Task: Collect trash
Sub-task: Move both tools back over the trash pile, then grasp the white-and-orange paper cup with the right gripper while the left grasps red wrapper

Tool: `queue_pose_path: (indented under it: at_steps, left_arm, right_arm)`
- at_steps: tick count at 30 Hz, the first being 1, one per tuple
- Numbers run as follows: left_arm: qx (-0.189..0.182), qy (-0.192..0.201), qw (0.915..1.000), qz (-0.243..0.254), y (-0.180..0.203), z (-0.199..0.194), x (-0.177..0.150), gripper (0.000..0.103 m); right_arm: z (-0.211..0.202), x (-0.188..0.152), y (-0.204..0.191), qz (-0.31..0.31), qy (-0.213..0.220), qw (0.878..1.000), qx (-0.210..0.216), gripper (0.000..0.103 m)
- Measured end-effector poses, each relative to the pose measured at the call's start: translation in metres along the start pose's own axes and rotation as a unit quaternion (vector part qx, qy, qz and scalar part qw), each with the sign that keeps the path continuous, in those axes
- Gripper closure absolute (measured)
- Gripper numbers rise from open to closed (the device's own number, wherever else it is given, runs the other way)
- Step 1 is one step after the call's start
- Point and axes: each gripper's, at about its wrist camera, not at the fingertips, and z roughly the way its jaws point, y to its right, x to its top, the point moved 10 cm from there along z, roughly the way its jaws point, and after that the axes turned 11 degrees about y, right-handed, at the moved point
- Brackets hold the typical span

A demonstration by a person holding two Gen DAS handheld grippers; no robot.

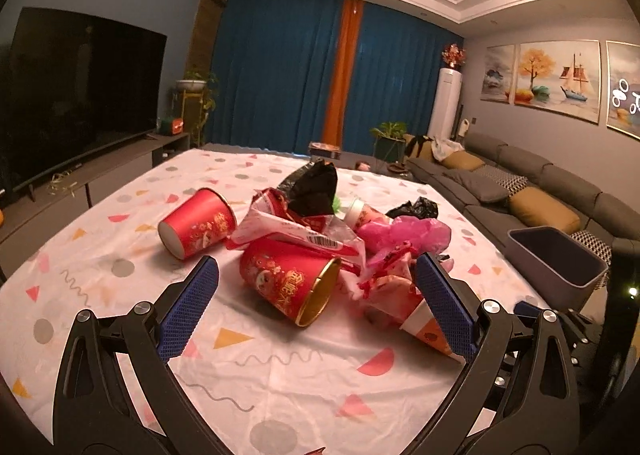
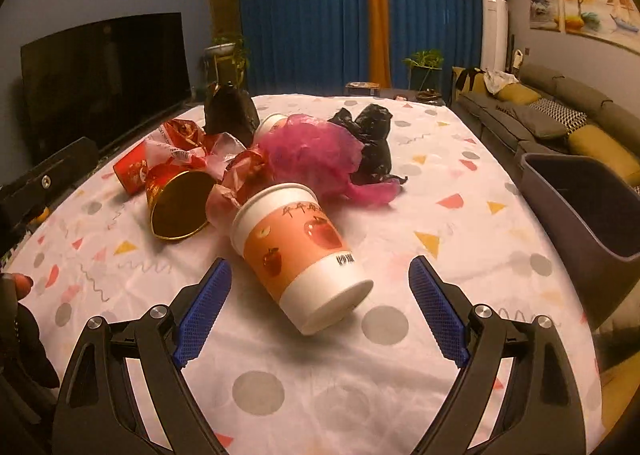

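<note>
A heap of trash lies on the patterned tablecloth. In the left wrist view my left gripper is open, with a tipped red paper cup with a gold inside between its fingers. A second red cup, torn red-white wrappers, a black bag and a pink bag lie beyond. In the right wrist view my right gripper is open around a tipped white and orange cup. The gold-lined cup, pink bag and black bag lie behind it.
A grey bin stands at the table's right edge; it also shows in the right wrist view. A sofa runs along the right wall. A TV on a low cabinet is on the left.
</note>
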Motion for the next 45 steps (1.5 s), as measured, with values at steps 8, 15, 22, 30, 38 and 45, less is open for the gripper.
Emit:
queue_pose_path:
  at_steps: [8, 15, 22, 30, 38, 45]
  left_arm:
    - [-0.008, -0.006, 1.0, 0.002, 0.006, 0.007, -0.004, 0.006]
    - [-0.028, -0.017, 0.9995, 0.006, 0.016, 0.015, -0.01, 0.008]
    - [-0.058, -0.045, 0.9972, 0.016, 0.037, 0.029, -0.026, 0.019]
    - [-0.1, -0.09, 0.9904, 0.033, 0.075, 0.057, -0.045, 0.026]
    - [-0.11, -0.157, 0.9797, 0.059, 0.099, 0.095, -0.067, 0.058]
    - [-0.116, -0.17, 0.9779, 0.04, 0.093, 0.093, -0.073, 0.081]
  right_arm:
    - [0.024, -0.011, -0.007, -0.024, -0.043, 0.999, 0.008, 0.027]
    - [0.025, -0.016, -0.008, -0.027, -0.053, 0.998, 0.019, 0.044]
    - [-0.003, -0.013, 0.017, -0.001, -0.028, 1.0, 0.0, 0.048]
    - [-0.032, -0.012, 0.043, 0.022, -0.005, 0.999, -0.022, 0.048]
    - [-0.045, -0.008, 0.058, 0.036, 0.01, 0.999, -0.03, 0.048]
    - [-0.051, -0.007, 0.065, 0.042, 0.018, 0.998, -0.031, 0.048]
